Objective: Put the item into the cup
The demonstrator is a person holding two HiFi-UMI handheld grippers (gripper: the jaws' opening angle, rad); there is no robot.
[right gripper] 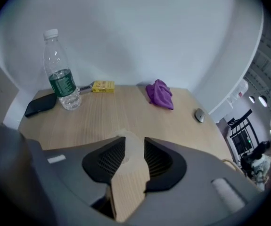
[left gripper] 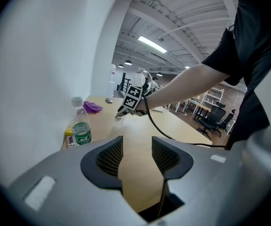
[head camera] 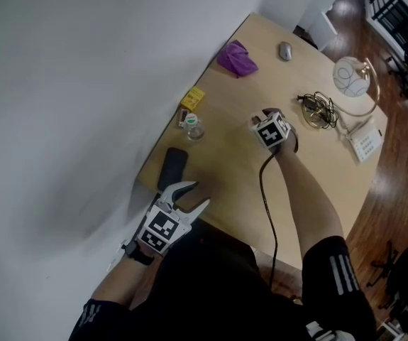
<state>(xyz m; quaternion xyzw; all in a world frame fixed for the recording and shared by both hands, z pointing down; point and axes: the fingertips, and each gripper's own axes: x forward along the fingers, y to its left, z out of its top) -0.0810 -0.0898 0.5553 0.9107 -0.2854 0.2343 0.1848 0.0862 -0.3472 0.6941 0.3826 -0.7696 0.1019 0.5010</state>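
My right gripper is over the middle of the wooden desk, its jaws mostly hidden under its marker cube in the head view. In the right gripper view its jaws stand apart, with a pale translucent thing low between them on the desk; I cannot tell what it is. The pads do not visibly press on it. The left gripper view shows the same small clear thing under the right gripper's tips. My left gripper hangs open and empty at the desk's near edge.
A clear water bottle with a green label stands by the wall, beside a yellow box. A black flat thing lies near the left gripper. Farther off are a purple cloth, a mouse, tangled cables and a white globe lamp.
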